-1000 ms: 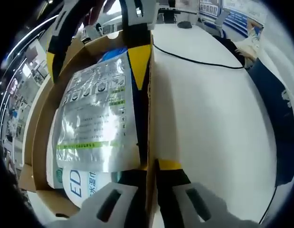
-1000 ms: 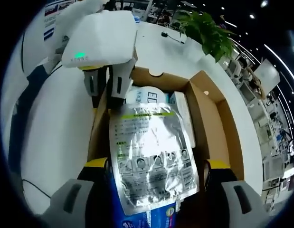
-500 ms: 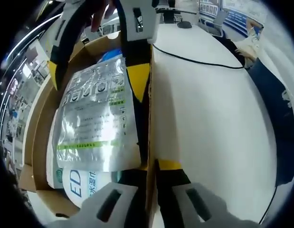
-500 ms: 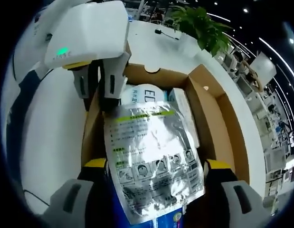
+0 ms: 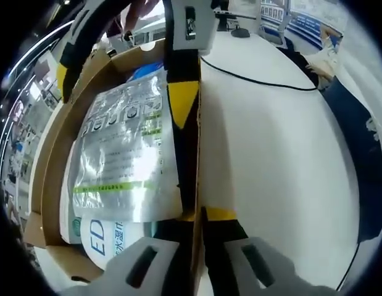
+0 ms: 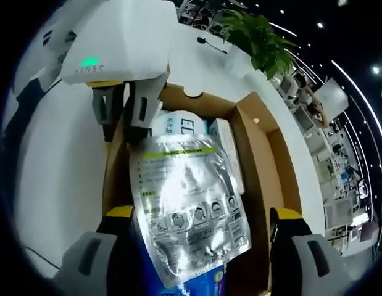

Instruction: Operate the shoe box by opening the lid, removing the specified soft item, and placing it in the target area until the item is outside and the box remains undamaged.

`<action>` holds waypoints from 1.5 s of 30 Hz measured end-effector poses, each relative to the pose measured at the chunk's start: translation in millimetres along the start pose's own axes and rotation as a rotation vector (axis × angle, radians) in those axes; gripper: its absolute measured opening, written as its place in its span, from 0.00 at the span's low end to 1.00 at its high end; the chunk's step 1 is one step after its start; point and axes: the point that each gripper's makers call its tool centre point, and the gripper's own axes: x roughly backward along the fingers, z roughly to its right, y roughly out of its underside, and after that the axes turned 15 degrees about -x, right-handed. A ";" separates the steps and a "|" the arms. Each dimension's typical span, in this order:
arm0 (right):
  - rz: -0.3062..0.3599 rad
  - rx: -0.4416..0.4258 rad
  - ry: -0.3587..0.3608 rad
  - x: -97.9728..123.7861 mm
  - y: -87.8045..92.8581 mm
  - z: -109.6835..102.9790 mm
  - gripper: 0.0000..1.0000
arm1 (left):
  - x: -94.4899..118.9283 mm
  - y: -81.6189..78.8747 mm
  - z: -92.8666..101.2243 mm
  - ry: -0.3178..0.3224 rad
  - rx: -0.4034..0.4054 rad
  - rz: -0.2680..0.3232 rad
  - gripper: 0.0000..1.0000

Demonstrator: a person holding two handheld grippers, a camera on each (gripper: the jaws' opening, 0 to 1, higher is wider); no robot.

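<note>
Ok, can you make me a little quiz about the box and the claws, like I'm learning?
1. True or false: the shiny silver foil pouch lies on top inside the brown cardboard shoe box, whose lid is open.
2. What does the left claw pinch? A) the box's side wall B) a black cable C) a green plant
3. Fill in: the jaws of the right claw stand ___, one on each side of the pouch.
Key: 1 true; 2 A; 3 open.
</note>
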 end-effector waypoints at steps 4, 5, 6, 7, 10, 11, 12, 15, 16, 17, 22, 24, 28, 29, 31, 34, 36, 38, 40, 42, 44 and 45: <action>0.004 0.023 0.038 5.8 -4.1 1.9 0.91 | 0.6 -0.4 0.1 0.000 0.000 0.000 0.01; 0.014 0.041 0.045 8.0 -6.1 1.7 0.91 | 0.3 -0.4 -0.1 0.000 0.001 0.000 0.01; 0.017 0.044 0.051 8.9 -6.7 2.1 0.91 | 0.0 -0.3 -0.2 0.000 0.001 0.000 0.01; 0.025 0.043 0.066 10.7 -8.2 4.8 0.92 | 0.0 -0.3 -0.3 0.001 0.001 0.000 0.01; 0.051 0.056 0.092 16.0 -13.1 8.6 0.93 | 0.1 -0.6 -0.6 0.002 0.001 0.001 0.01; 0.077 0.070 0.099 19.4 -18.1 9.4 0.90 | 0.2 -0.6 -0.7 0.001 0.001 0.001 0.01; 0.099 0.080 0.117 22.3 -22.4 11.8 0.88 | 0.2 -0.6 -0.6 0.001 0.004 0.001 0.01; 0.109 0.099 0.178 29.6 -28.3 21.4 0.90 | 0.5 -0.7 -0.6 0.001 0.003 0.001 0.01; 0.106 0.094 0.177 28.7 -28.6 21.6 0.91 | 0.1 -0.2 -0.7 0.002 0.004 0.001 0.01; 0.106 0.092 0.182 28.9 -28.9 22.7 0.91 | -0.1 0.1 -0.8 0.002 0.003 0.000 0.01; 0.120 0.121 0.236 37.5 -34.0 26.7 0.91 | 0.2 0.1 -0.7 0.001 0.004 0.000 0.01; 0.123 0.120 0.230 41.7 -35.6 26.7 0.87 | 0.3 0.1 -0.5 -0.001 0.003 -0.001 0.01; 0.128 0.091 0.285 51.7 -37.7 41.9 0.89 | 0.5 -0.3 -0.5 -0.001 0.004 -0.002 0.01; 0.129 0.095 0.302 54.9 -38.9 46.0 0.89 | 0.7 -0.3 -0.5 -0.001 0.004 -0.002 0.01; 0.134 0.094 0.335 60.3 -41.2 52.3 0.89 | 1.1 -0.4 -0.3 0.000 0.004 -0.002 0.01; 0.139 0.123 0.386 67.8 -44.0 60.2 0.86 | 0.6 0.0 -0.4 0.000 0.004 -0.002 0.01; 0.142 0.126 0.408 70.5 -44.5 63.9 0.84 | 0.6 0.2 -0.2 -0.001 0.003 -0.002 0.01; 0.134 0.112 0.404 68.3 -42.0 66.3 0.82 | 0.0 0.7 -0.3 -0.002 0.003 -0.002 0.01; 0.109 0.108 0.404 61.4 -36.5 69.7 0.82 | -0.1 0.7 -0.2 -0.001 0.004 -0.002 0.01; 0.096 0.113 0.414 59.0 -34.4 73.3 0.81 | 0.0 0.6 -0.2 -0.001 0.004 -0.003 0.01; 0.100 0.110 0.419 57.6 -35.4 76.7 0.80 | 0.0 0.7 -0.4 -0.001 0.003 -0.003 0.01; 0.101 0.099 0.418 55.2 -35.3 79.4 0.79 | 0.1 0.6 -0.4 -0.001 0.003 -0.003 0.01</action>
